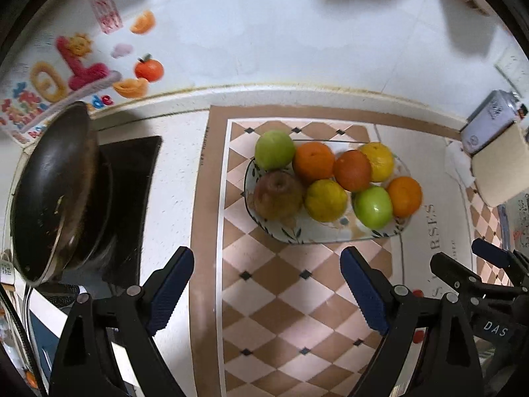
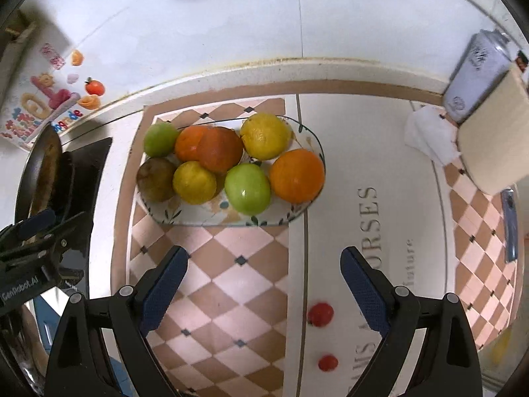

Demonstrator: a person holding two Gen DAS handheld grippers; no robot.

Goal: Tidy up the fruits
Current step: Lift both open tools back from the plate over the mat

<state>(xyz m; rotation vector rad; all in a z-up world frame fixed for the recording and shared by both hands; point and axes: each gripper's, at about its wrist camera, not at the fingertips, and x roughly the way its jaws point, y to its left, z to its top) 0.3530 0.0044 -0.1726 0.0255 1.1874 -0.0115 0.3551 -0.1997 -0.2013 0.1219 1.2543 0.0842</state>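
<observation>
Both grippers, left (image 1: 267, 284) and right (image 2: 264, 284), hover side by side short of the fruit plate (image 2: 185, 218), jaws wide open, empty.

Readable text: mat (image 2: 334, 178) on the desk shows "ORSES" in large letters, smaller "future" beside it, partial "MS A" lower down; the left view catches only "RSES". Left tongs (image 2: 29, 264) body reads "GenRobot.AI". Right tongs (image 1: 489, 297) body reads "DAS". Wall sticker (image 1: 49, 82) has a big "10" and letters "de"; the rest is blurred. Bottle (image 2: 476, 76) label is unreadable.
</observation>
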